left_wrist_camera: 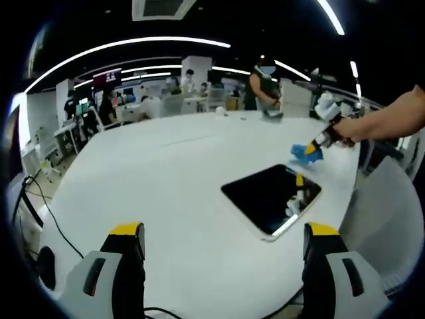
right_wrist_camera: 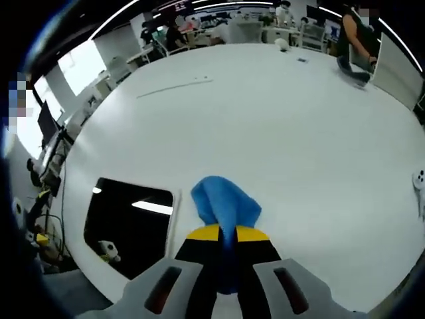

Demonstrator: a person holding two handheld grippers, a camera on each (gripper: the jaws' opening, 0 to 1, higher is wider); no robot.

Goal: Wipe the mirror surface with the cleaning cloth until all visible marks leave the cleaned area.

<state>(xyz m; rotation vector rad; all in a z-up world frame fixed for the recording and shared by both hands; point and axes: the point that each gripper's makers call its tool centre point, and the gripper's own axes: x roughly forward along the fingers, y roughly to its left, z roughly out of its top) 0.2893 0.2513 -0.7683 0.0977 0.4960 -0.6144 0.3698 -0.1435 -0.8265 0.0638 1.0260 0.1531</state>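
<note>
One cloth (right_wrist_camera: 226, 203) in right tongs (right_wrist_camera: 228, 234), beside mirror (right_wrist_camera: 129, 222)

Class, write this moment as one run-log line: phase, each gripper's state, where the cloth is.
phase: approach | right gripper: shut on blue cloth | cloth: beside mirror, on white table | left gripper: open, empty

A wide white desk (left_wrist_camera: 166, 173) curves through an open office. Long ceiling light strips (left_wrist_camera: 133, 45) glow against a dark ceiling. Workstations and seated people (left_wrist_camera: 106, 106) line the far side; cables (left_wrist_camera: 40, 199) trail off the desk's edge.
</note>
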